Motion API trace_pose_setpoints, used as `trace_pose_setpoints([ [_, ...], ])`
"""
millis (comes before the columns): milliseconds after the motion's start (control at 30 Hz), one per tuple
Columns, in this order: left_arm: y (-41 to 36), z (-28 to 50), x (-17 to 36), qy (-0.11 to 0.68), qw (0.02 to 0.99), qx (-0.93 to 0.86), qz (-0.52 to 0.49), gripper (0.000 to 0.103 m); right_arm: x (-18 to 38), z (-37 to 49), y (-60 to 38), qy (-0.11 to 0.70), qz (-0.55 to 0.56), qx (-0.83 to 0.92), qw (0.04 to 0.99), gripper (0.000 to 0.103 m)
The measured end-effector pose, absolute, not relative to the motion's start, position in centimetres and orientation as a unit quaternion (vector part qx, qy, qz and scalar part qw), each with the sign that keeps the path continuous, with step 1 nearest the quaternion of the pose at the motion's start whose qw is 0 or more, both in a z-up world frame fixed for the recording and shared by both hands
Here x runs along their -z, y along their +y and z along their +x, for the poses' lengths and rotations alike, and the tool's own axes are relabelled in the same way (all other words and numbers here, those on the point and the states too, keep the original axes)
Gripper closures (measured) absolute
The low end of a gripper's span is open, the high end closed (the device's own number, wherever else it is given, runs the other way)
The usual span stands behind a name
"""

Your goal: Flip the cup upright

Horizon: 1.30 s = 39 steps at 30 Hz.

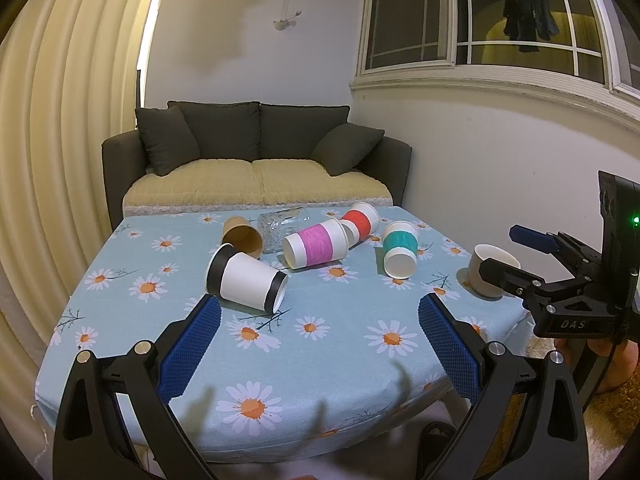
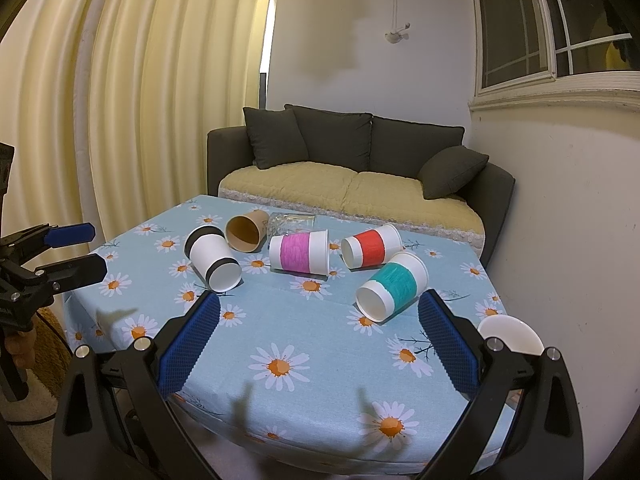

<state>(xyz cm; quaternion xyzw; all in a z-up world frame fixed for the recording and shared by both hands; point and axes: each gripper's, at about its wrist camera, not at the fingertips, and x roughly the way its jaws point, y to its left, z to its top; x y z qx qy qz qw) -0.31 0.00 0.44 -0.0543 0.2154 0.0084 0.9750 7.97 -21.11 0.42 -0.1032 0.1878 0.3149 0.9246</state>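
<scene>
Both jaws gape, empty — teal-banded cup (image 2: 394, 292) lies sideways just beyond right gripper (image 2: 319, 306); left gripper (image 1: 319, 308) likewise.

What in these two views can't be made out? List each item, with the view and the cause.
- Glass jar, right wrist view: mostly hidden behind the brown cup and pink cup.
- White cup, right wrist view: body hidden by the right gripper finger; only the rim shows.
- Same white cup, left wrist view: partly covered by the right gripper's finger.
- Table near edge: hidden by gripper frames in both views.
</scene>
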Motion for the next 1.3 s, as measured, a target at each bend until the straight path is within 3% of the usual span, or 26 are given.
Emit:
trace_pose_setpoints([
  [1300, -0.38, -0.13, 0.04, 0.218, 0.974, -0.01, -0.055, 0.006, -0.37, 7.9, -21.17, 0.188, -0.104, -0.316, 0.924, 0.005],
])
